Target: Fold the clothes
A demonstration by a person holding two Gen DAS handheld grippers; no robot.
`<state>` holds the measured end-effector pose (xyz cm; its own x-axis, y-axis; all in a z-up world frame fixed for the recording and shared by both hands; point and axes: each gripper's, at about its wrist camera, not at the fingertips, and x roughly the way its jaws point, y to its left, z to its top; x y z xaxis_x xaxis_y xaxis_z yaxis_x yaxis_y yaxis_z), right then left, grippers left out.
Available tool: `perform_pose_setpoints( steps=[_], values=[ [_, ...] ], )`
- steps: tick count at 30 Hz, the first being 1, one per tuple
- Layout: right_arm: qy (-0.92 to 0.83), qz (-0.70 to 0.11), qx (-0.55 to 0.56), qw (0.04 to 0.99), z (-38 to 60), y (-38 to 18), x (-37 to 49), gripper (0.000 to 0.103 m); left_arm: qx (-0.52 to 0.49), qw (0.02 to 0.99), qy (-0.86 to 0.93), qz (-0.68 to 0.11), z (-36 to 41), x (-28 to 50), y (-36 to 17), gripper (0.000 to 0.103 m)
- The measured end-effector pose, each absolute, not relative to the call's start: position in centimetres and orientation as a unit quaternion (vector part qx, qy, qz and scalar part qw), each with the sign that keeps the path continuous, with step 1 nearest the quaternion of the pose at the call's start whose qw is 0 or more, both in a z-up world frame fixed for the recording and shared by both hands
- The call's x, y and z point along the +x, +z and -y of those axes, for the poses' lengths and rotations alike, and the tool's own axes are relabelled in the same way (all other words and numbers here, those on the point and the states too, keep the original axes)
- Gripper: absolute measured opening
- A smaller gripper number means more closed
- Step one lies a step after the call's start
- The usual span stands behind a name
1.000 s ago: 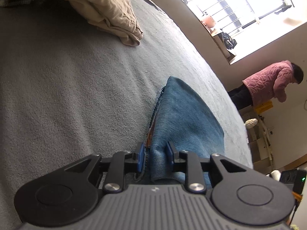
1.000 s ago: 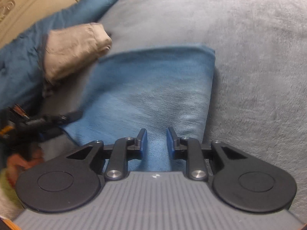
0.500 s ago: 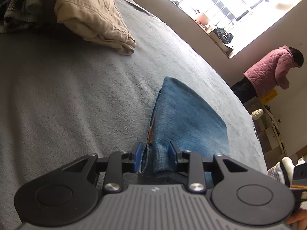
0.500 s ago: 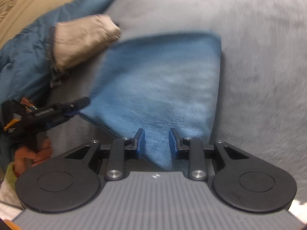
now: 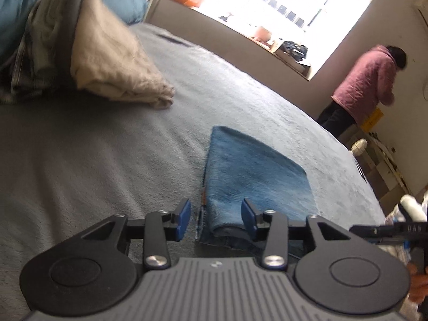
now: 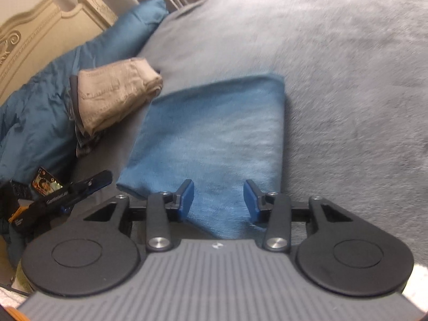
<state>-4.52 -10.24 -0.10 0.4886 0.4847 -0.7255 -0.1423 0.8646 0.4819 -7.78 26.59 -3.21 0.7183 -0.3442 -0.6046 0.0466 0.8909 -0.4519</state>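
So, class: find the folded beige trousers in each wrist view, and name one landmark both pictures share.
Left wrist view: the beige trousers lie at upper left, on the pile of clothes.
Right wrist view: the beige trousers lie at left of centre, against the blue quilt.
Shared landmark: the folded jeans on the grey blanket.

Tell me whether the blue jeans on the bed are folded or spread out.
Folded. The blue jeans lie as a compact rectangle on the grey blanket, with stacked layers showing at the near edge in the left wrist view.
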Motion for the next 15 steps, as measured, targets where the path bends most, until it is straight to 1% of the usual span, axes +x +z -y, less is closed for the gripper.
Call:
perform_pose_setpoints(
  steps=[2,5,11,15],
  values=[
    [0.175,-0.463,0.175,0.851,10.7,0.3,-4.8,0.041,-0.174,0.913,-0.118,-0.349,-25.5,-8.6,-2.2,0.055],
    [0.16,-0.453,0.167,0.861,11.5,1.0,-5.5,0.041,-0.102,0.927,-0.15,-0.329,-23.3,-9.9,-1.1,0.061],
    [0.149,-0.445,0.168,0.867,12.7,1.6,-6.9,0.041,0.083,0.925,-0.217,-0.3,-16.3,-11.2,-0.9,0.062],
    [0.148,-0.446,0.166,0.867,13.1,1.8,-7.8,0.041,0.188,0.905,-0.267,-0.271,-12.1,-12.1,-1.9,0.062]
  ],
)
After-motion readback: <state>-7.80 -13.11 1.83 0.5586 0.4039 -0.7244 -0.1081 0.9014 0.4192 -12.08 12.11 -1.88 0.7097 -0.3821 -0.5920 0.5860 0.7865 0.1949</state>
